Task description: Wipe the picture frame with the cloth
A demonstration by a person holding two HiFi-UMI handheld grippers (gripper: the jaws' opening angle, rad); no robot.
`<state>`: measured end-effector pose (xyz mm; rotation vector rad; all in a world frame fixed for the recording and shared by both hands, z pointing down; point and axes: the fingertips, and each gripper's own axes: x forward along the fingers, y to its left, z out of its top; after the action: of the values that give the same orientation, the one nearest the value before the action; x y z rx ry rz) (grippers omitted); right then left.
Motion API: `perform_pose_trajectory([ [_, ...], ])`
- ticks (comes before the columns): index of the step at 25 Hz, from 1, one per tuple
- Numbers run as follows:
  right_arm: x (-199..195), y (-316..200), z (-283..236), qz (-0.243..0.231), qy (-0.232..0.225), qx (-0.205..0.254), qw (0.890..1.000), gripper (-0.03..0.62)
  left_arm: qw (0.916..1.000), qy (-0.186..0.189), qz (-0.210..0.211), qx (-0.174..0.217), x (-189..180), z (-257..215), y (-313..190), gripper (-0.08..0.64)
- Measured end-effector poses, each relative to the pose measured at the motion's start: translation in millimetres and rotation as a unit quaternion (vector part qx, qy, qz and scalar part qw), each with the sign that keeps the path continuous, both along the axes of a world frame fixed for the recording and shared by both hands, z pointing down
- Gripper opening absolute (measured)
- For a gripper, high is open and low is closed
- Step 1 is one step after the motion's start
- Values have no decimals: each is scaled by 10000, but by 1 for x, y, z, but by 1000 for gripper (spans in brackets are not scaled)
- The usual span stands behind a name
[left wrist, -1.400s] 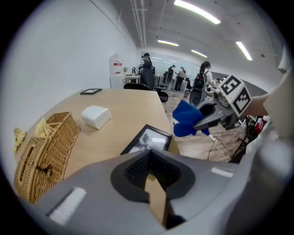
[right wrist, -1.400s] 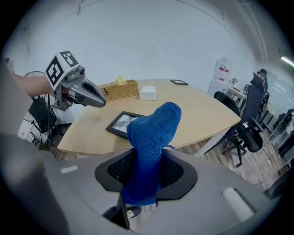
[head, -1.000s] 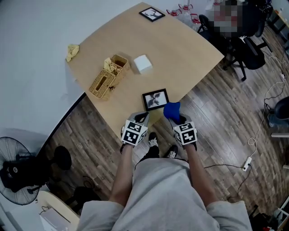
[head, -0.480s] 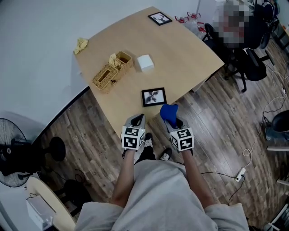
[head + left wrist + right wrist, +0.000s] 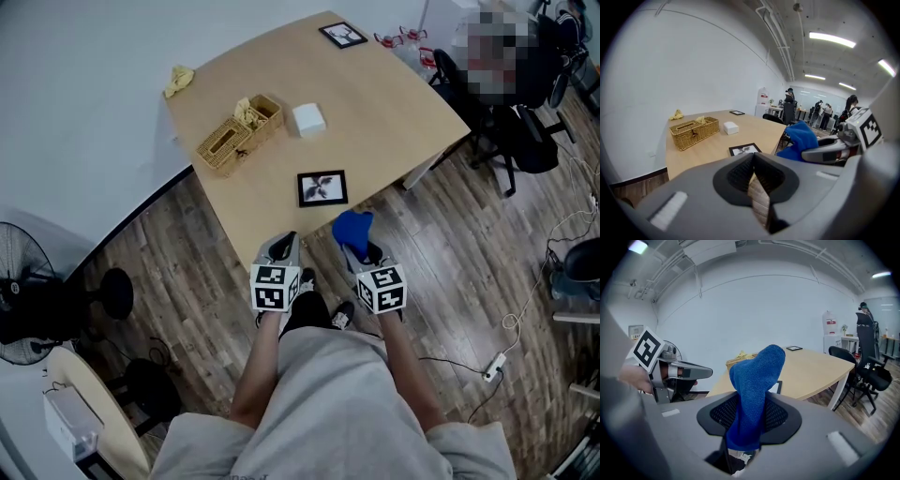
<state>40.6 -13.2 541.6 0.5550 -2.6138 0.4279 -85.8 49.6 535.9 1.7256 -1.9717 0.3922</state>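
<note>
A black picture frame (image 5: 322, 187) with a dark print lies flat near the wooden table's (image 5: 394, 103) front edge; the left gripper view has the frame (image 5: 745, 149) just beyond the jaws. My right gripper (image 5: 361, 251) is shut on a blue cloth (image 5: 353, 228), which stands up out of the jaws (image 5: 754, 390). It hovers over the floor, short of the table edge and to the frame's near right. My left gripper (image 5: 281, 248) is beside it, jaws shut with nothing in them (image 5: 753, 159). Neither gripper touches the frame.
A wicker basket (image 5: 239, 134), a white box (image 5: 308, 119) and a yellow rag (image 5: 179, 79) sit further back on the table. A second small frame (image 5: 343, 35) lies at the far end. Office chairs (image 5: 525, 131) stand to the right, a fan (image 5: 28, 319) to the left.
Both grippers have drawn back from the table edge toward the person. The cloth that was beside the frame's corner now hangs clear of the table. The frame has not moved.
</note>
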Motion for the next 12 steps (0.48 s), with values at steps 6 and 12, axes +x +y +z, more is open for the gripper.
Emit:
perform_pose_trajectory([
  [6,8,14,5,-111,-41,-25,9999,129,10000,15,62,74,10,9,19,52],
  [12,6,20,2,-89,-222,-123,9996,127,9998,-9,157,92,12,8,32,52],
])
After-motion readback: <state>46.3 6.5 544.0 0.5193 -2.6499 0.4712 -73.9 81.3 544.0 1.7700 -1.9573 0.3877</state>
